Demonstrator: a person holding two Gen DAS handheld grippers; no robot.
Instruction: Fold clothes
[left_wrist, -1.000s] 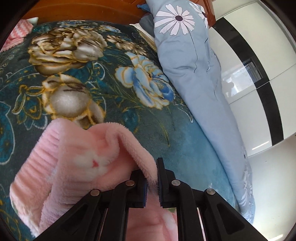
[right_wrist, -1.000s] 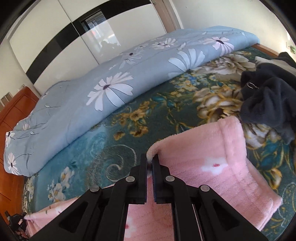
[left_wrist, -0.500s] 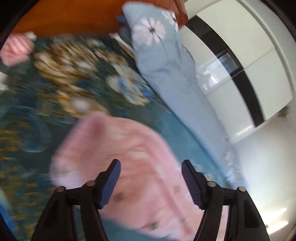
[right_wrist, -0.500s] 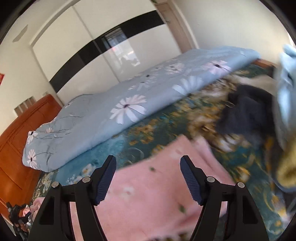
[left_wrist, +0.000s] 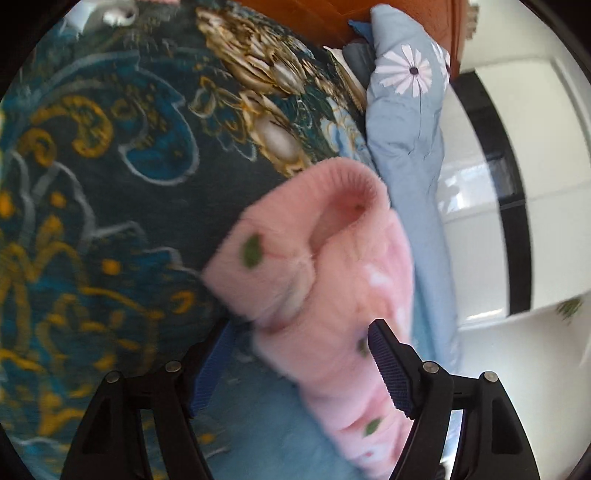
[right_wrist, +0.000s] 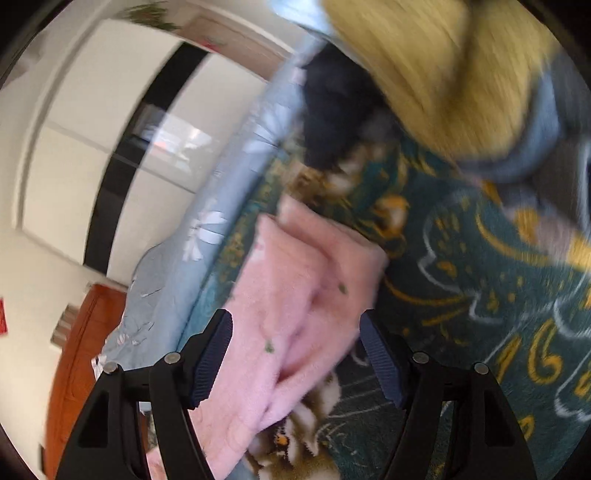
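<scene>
Left gripper (left_wrist: 301, 363): fingers spread wide, nothing pinched. Its jaws have just been opening, and the pink fleece garment (left_wrist: 332, 280) lies loose between and ahead of them on the bed's dark floral blanket (left_wrist: 96, 177). The garment is bunched, with a rounded fold or opening uppermost, and it sits close against the light blue daisy quilt (left_wrist: 406, 122) along the bed's far side.

Right gripper (right_wrist: 295, 358): fingers likewise spread, gripping nothing; its jaws have also just been opening. The same pink garment (right_wrist: 295, 295) lies in layers between them, resting on the blanket. A dark garment (right_wrist: 332, 110) and a yellow garment (right_wrist: 443, 66) lie beyond, well apart from the pink one. Both views are blurred.

Risks, as judged:
- The released layers look uneven; soft fleece may spring open and undo the fold.
- A regrasp may catch only the top layer, or the blanket beneath, and drag the stack askew.
- The garment lies near the quilt, so a fold towards it may ride up on the quilt.

Count: two grippers, one pink garment, one dark garment, one yellow garment, one quilt, one blanket.
</scene>
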